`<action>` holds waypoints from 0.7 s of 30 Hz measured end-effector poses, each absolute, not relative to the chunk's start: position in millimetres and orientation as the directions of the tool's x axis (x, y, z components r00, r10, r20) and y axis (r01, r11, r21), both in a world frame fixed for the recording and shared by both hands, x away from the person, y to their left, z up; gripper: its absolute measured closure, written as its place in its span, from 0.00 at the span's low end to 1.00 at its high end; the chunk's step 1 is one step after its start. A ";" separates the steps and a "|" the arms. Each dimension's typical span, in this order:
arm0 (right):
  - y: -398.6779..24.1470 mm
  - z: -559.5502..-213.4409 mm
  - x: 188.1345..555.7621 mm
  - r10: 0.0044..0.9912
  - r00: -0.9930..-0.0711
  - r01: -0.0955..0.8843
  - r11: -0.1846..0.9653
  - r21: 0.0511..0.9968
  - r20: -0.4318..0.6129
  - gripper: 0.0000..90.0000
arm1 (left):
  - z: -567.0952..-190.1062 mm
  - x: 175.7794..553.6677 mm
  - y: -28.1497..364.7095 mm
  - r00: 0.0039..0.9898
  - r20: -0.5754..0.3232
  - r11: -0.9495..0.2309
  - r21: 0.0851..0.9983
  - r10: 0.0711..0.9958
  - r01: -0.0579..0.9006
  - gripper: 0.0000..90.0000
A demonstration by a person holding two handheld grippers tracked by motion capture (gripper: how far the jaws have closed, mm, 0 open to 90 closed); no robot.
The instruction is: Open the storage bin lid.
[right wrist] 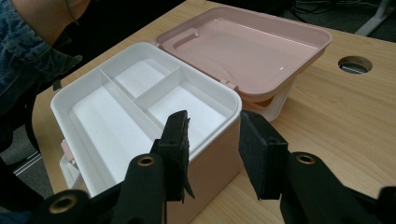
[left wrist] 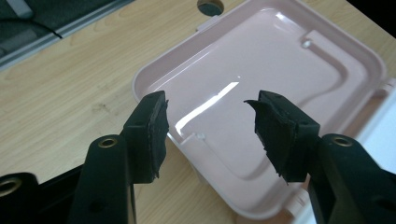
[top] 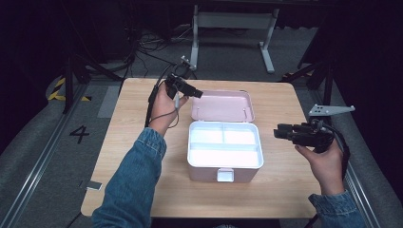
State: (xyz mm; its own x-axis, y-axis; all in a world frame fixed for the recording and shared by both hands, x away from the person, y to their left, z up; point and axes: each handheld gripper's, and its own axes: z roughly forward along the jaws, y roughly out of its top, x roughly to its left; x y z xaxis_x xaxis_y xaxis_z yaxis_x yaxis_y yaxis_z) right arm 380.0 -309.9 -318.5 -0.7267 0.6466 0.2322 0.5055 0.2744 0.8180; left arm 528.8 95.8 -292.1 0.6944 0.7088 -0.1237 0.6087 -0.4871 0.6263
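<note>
- Our left claw hangs open and empty right over the near corner of the pink lid, which lies flat and flung back on the surface, behind the box.
- Our right claw is open too, gripping nothing, with the box's side wall just ahead of its tips.
- Left is clearly nearer the lid; its long axis runs across that claw.
- No brand or label we can read on the box, just a "4" on the floor.

Glossy pink plastic lid; smooth white plastic tray at its 6 o'clock; matt light wood-grain table; worn black jaw pads.
</note>
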 end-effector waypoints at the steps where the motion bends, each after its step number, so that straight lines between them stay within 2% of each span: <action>1: -309.7 -318.4 381.1 0.645 -0.728 0.504 0.276 0.818 0.232 0.70 | -287.6 522.3 98.0 0.697 -0.113 -0.486 0.638 0.708 0.597 0.49; 11: -311.6 -316.2 395.1 0.637 -0.734 0.501 0.274 0.821 0.236 0.69 | -259.7 458.9 124.8 0.724 -0.024 -0.532 0.662 0.689 0.528 0.49; 18: -319.0 -315.9 405.5 0.661 -0.716 0.512 0.278 0.813 0.225 0.68 | -255.5 421.9 145.8 0.714 0.024 -0.555 0.647 0.700 0.522 0.49; 21: -323.3 -317.0 408.0 0.683 -0.698 0.528 0.287 0.799 0.216 0.66 | -257.9 410.5 155.7 0.708 0.028 -0.559 0.636 0.706 0.532 0.45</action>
